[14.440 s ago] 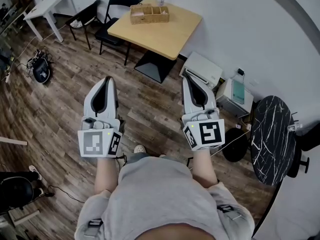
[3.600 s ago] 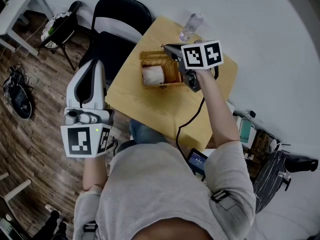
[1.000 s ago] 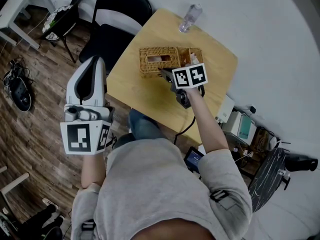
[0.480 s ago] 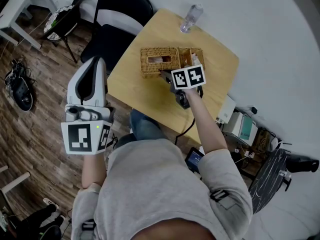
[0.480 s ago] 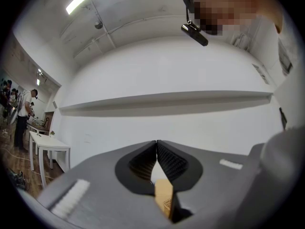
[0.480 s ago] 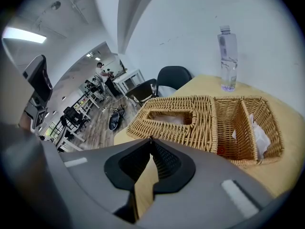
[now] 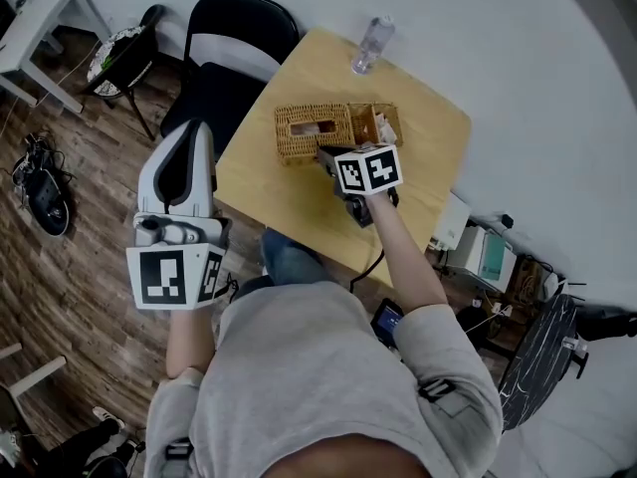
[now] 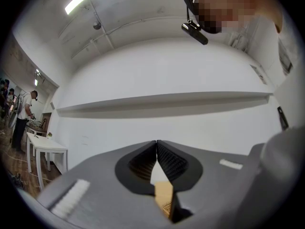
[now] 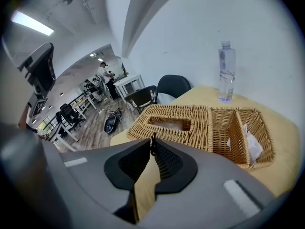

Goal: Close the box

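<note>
Hovering over the near edge of the surface (image 7: 289,202), the right tongs (image 7: 323,153) tilt downward toward the wicker box (image 7: 317,127). Box sits just beyond the right tongs' tips, not touched by them.

- Right tongs: jaws have just been opening by a hair, yet the tips all but meet in the right gripper view. Nothing between them, nothing grasped.
- Box, from the right tongs' own camera: two parts side by side. The part straight ahead is covered by a woven lid (image 9: 171,120) with a long slot, lying flat. The part to the right of the tips is uncovered, with crumpled white paper (image 9: 252,144) inside.
- Water bottle (image 7: 366,46): upright at the far edge of the surface, well beyond the box and apart from it.
- Left tongs (image 7: 196,127): off the surface altogether, held out over the wood floor (image 7: 70,257), well to the left of the right tongs. Clenched, tips together, empty. Their camera looks at a bare white wall.
- Black chair (image 7: 234,48): ahead of the left tongs, beside the surface's far left edge.
</note>
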